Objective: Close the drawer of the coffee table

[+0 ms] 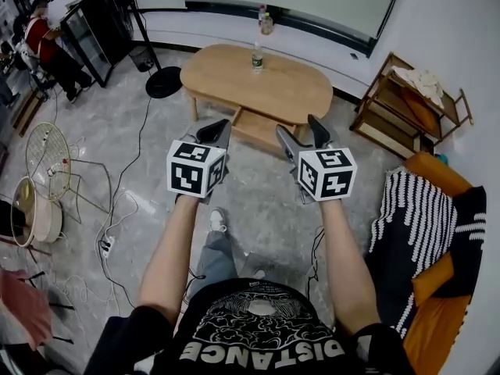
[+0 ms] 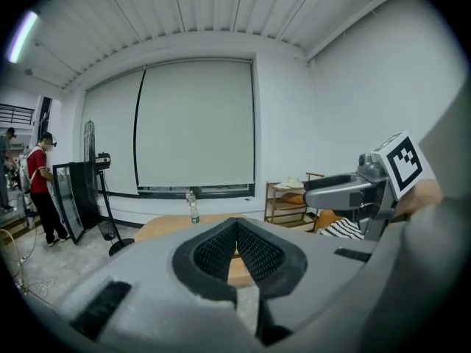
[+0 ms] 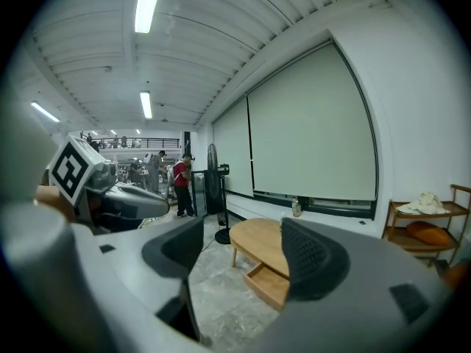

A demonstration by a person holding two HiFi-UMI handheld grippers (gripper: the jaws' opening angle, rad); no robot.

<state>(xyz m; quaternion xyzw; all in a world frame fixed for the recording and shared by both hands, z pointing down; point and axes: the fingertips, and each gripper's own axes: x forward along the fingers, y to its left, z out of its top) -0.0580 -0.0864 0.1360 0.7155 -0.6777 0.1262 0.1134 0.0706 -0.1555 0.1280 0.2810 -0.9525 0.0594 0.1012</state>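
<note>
Nothing is done yet: the oval light-wood coffee table's (image 1: 266, 84) shallow wooden drawer (image 1: 254, 126) stands open at twelve o'clock, beyond the clenched, empty left gripper (image 1: 219, 128) and released right gripper (image 1: 299, 129).

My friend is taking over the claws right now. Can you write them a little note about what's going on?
Left claw: shut, empty, in the air, well short of the table.
Right claw: open, empty, in the air beside the left one.
Things: the coffee table stands ahead on the floor. Its drawer is pulled out on the near side. A bottle stands on top.
Done: nothing yet; the drawer is untouched.
Left: step closer, put a claw on the drawer front and push it fully in.
</note>
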